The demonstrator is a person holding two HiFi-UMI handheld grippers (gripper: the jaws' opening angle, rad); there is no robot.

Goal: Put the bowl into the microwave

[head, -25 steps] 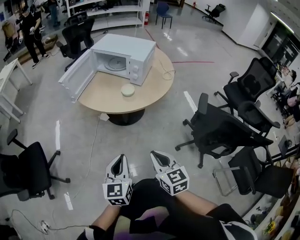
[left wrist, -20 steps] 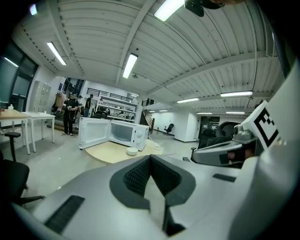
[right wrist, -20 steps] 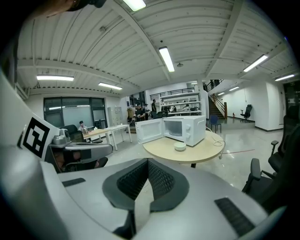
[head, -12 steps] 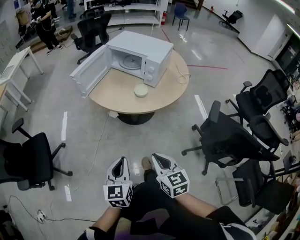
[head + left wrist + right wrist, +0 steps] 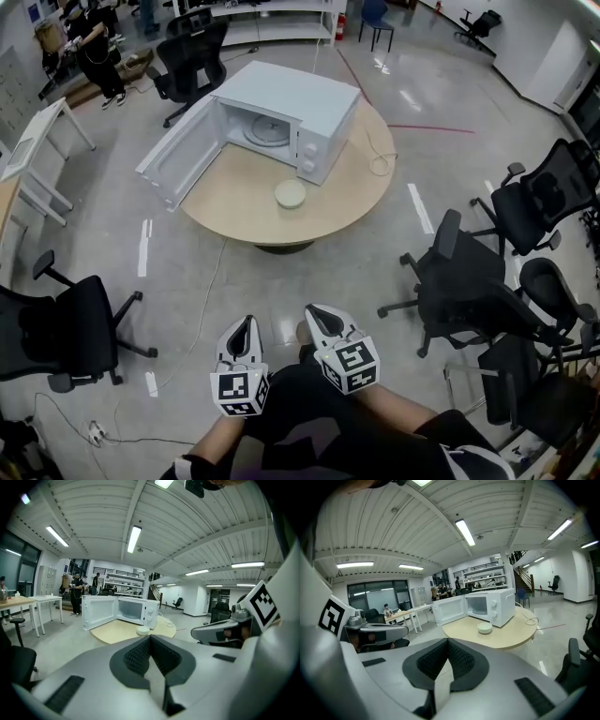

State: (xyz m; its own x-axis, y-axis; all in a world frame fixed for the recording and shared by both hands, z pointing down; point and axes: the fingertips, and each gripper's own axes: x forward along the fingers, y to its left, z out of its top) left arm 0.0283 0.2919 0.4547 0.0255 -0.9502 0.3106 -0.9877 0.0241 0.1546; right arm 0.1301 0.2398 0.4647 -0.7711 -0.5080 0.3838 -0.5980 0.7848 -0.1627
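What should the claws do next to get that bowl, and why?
Probably walk closer to the round table first. The bowl sits on it in front of the microwave, whose door is open, but the left claw and right claw are far back over the floor, shut and empty, so neither looks able to reach it.

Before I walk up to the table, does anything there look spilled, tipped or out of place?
Nothing stands out. The bowl sits upright on the table in front of the microwave, whose door hangs wide open. A loose cord lies beside it.
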